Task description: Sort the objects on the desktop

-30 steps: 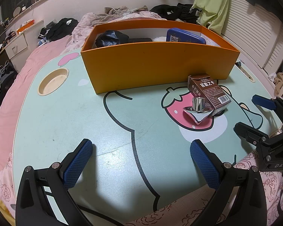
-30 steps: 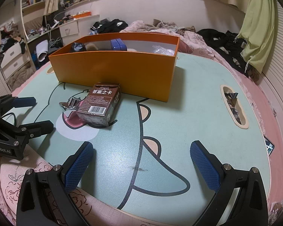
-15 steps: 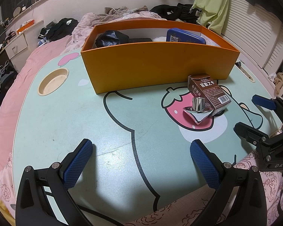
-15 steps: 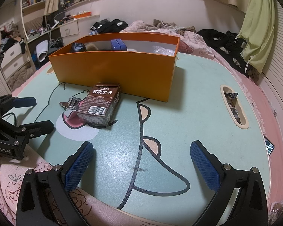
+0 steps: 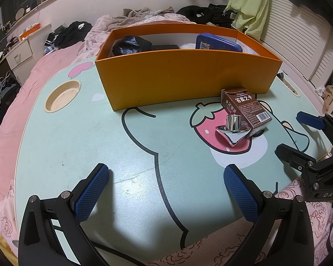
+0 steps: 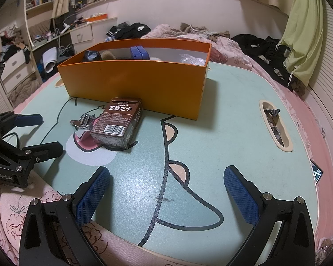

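Observation:
An orange box (image 5: 184, 79) stands at the back of the green cartoon table (image 5: 77, 146); it holds a blue case (image 5: 217, 43) and a black bundle (image 5: 131, 44). In front of it lie a brown card box (image 5: 246, 108) and a shiny metal spinning top (image 5: 232, 130), touching. My left gripper (image 5: 166, 184) is open and empty near the table's front edge. My right gripper (image 6: 166, 186) is open and empty, right of the card box (image 6: 119, 122) and the top (image 6: 82, 124). The orange box (image 6: 135, 82) also shows in the right wrist view.
A round cup hole (image 5: 63, 95) is at the table's left, and a slot with foil wrappers (image 6: 275, 126) at its right. A pink bed with clothes surrounds the table. Drawers (image 6: 17, 66) stand at the left.

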`<state>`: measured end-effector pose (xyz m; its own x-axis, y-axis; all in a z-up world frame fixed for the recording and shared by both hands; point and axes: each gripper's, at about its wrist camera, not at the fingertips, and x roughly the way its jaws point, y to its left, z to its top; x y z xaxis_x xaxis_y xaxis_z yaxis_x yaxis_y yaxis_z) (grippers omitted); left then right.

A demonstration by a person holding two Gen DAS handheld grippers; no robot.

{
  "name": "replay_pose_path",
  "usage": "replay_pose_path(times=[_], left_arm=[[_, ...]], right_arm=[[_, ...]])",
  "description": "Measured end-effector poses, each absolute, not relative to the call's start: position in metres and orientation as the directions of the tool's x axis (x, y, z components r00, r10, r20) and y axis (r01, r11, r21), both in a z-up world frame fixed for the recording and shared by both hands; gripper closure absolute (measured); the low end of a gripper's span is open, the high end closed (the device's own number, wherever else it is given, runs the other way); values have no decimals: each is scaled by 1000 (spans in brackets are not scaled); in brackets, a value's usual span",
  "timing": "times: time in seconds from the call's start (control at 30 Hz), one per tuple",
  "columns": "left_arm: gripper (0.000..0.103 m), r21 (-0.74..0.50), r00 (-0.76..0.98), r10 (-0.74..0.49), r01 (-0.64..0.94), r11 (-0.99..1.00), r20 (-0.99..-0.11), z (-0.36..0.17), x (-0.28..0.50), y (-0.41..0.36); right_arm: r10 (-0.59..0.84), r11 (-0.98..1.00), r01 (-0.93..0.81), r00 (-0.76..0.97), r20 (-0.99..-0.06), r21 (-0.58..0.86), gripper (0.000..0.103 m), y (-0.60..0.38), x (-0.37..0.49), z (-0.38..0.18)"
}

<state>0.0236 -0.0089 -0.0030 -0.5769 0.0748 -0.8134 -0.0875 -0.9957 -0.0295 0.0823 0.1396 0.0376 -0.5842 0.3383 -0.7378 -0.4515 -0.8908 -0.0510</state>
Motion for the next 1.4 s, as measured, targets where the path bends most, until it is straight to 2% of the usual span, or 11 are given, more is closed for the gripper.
replay_pose_path(times=[0.57, 0.8, 0.93, 1.07, 1.17, 1.23, 1.37, 1.4], left_arm=[[0, -30, -577, 76, -89, -996, -813, -2, 24, -8], [0, -30, -578, 77, -89, -996, -813, -2, 24, -9], [0, -30, -578, 77, -90, -995, -813, -1, 24, -10], [0, -30, -578, 77, -91, -995, -813, -1, 25, -10], [0, -30, -578, 77, -91, -995, -813, -1, 25, -10], [0, -31, -578, 78, -91, -995, -813, -1, 25, -10], [0, -31, -578, 78, -91, -995, -812, -1, 26, -10], [0, -30, -578, 78, -91, -995, -812, -1, 25, -11]], right_arm=[[338, -891, -451, -586, -737, -50, 0, 139, 83, 37], [293, -894, -447, -618, -730, 20, 2, 143, 74, 47], [264, -903, -427, -638, -724, 47, 5, 141, 55, 60], [306, -904, -428, -642, -703, -1, 8, 137, 30, 75], [285, -894, -446, -644, -710, 46, 9, 143, 10, 82], [290, -887, -461, -621, -728, 39, 12, 145, -2, 79], [258, -895, -447, -527, -810, 5, 28, 146, -20, 55], [270, -896, -443, -515, -813, -17, 29, 146, -19, 50]])
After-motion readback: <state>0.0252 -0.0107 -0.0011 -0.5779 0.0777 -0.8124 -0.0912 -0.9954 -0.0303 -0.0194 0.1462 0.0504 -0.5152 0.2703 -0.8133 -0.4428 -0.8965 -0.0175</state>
